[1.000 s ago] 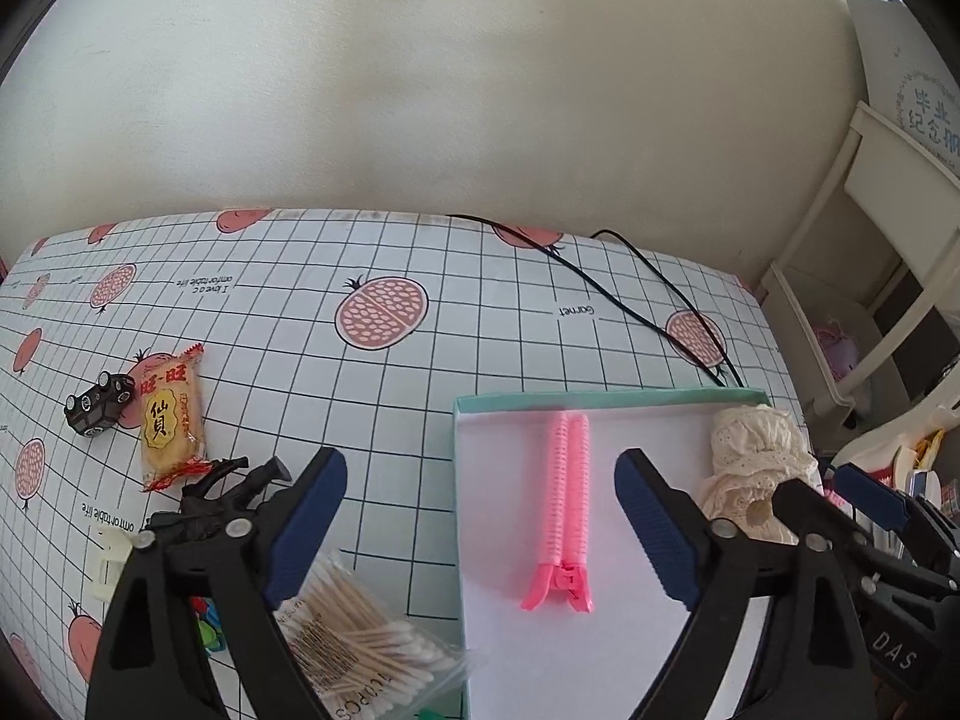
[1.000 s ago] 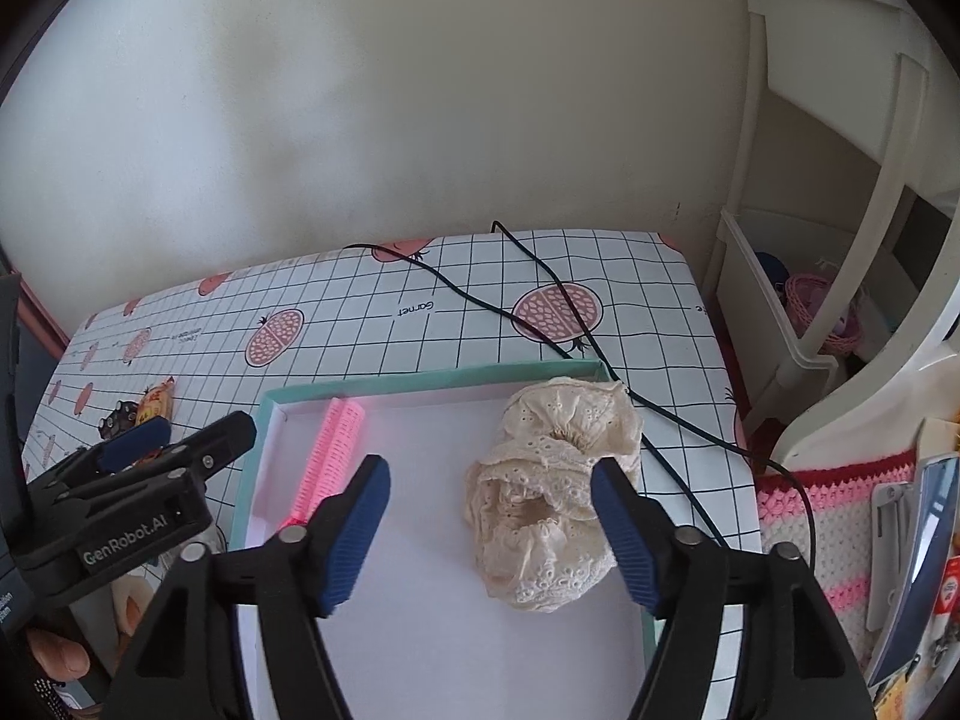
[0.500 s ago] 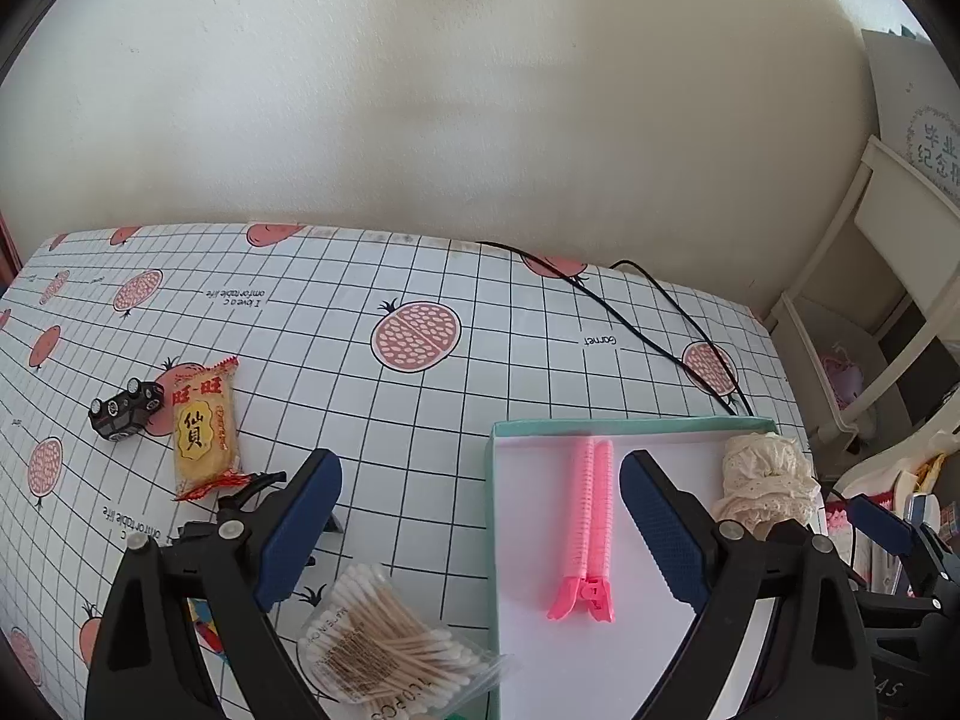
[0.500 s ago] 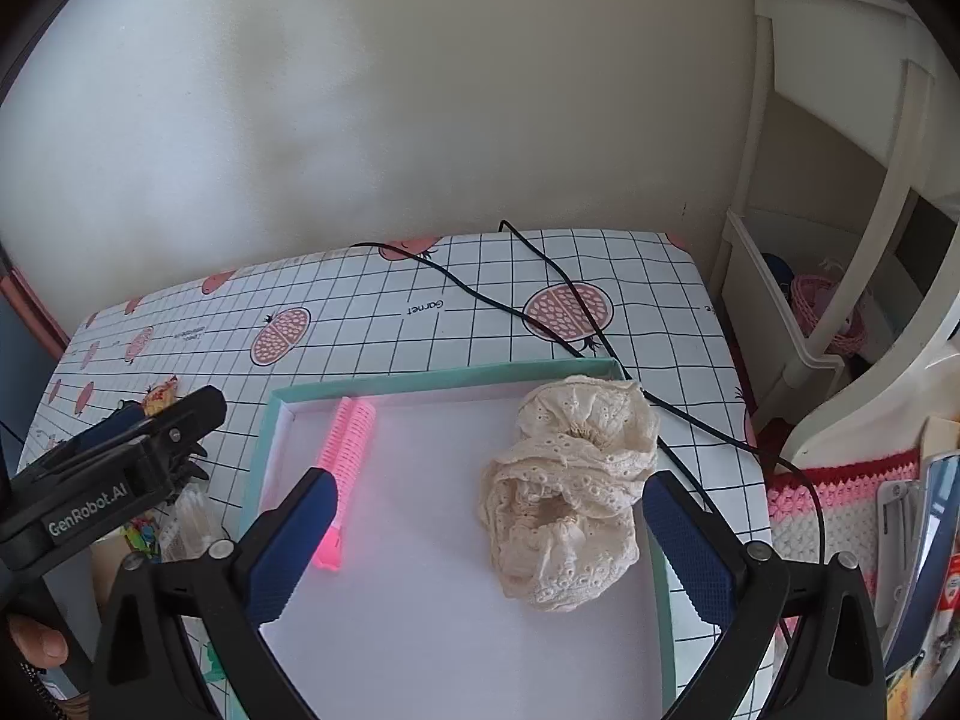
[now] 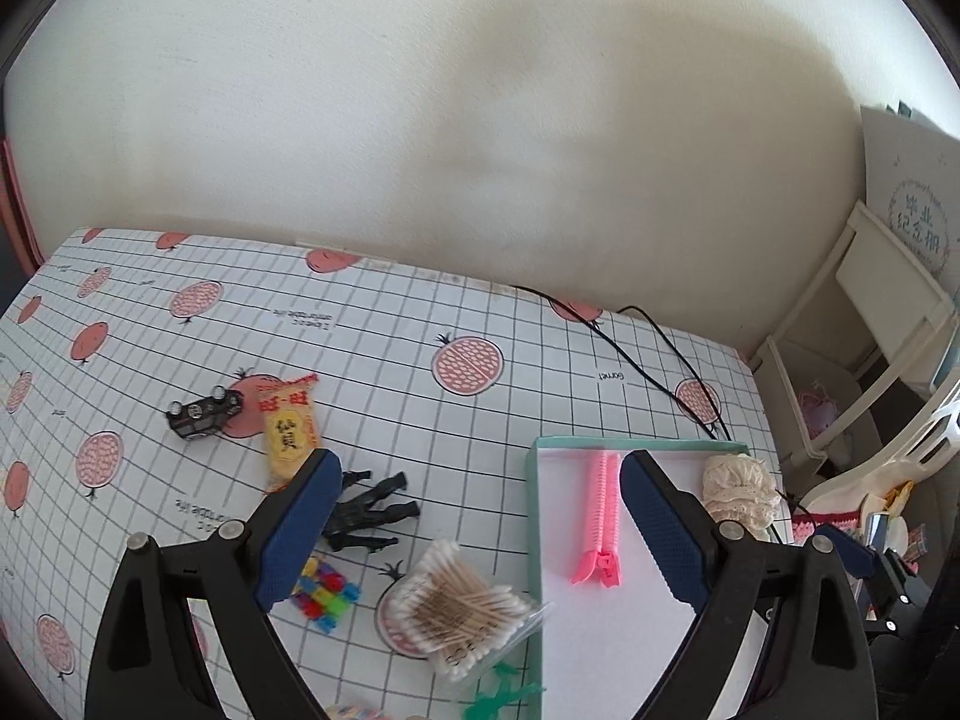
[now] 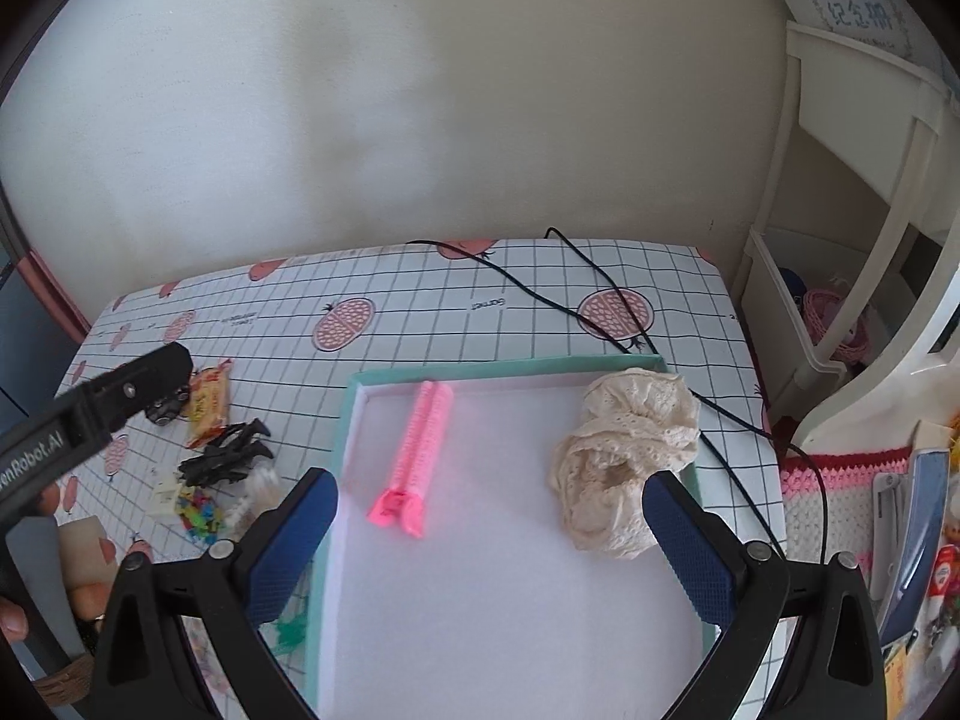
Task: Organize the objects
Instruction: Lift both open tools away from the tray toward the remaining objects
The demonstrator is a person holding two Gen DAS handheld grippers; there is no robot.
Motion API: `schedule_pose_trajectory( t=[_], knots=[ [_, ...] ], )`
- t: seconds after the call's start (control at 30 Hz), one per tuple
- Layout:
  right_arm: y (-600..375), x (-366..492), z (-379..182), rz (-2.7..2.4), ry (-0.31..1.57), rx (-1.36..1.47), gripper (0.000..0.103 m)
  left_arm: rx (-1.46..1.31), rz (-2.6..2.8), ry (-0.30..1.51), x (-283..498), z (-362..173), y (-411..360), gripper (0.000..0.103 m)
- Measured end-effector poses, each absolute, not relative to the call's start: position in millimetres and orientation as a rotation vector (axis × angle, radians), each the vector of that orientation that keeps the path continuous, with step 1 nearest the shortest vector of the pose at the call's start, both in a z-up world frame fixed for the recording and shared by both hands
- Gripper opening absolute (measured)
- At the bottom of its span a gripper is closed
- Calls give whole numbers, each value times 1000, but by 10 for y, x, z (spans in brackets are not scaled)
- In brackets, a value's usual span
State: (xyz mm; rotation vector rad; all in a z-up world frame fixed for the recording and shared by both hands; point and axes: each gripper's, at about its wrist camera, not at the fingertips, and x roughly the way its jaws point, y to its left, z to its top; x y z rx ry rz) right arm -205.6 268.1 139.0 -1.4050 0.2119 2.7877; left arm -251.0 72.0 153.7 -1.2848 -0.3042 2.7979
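Note:
A teal-rimmed white tray [image 6: 351,414] [image 5: 531,480] lies on the checked tablecloth. In it rest a pink hair clip [image 6: 414,456] [image 5: 602,516] and a cream lace scrunchie [image 6: 624,462] [image 5: 741,489]. My right gripper [image 6: 489,507] hangs open above the tray, nothing between its fingers. My left gripper [image 5: 474,498] is open too, raised over the cloth left of the tray. Below it lie a cotton swab pack [image 5: 456,606], a black toy figure [image 5: 366,513], colourful blocks [image 5: 324,591], a yellow snack packet [image 5: 288,429] and a small toy car [image 5: 204,411].
A black cable [image 6: 576,312] runs across the cloth behind the tray. A white shelf unit [image 6: 840,276] stands past the table's right edge. Green bits [image 5: 501,699] lie by the tray's near left corner. The wall closes the far side.
Both grippers have pulled back and risen, so more of the table shows. The right jaws spread wide off the scrunchie, which stays in the tray.

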Motion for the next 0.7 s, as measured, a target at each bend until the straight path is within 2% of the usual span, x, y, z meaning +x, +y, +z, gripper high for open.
schedule_pose_trajectory(
  t=[0.33,0.7],
  knots=[
    [2277,-1764,1739,2843,243,-1404,103,-1217,2870,-343,-2048,1866,187,94],
    [1697,-1565,1798,2897,231,-1475,103,-1258,2915,-413,-1666,1702,-364,94]
  ],
)
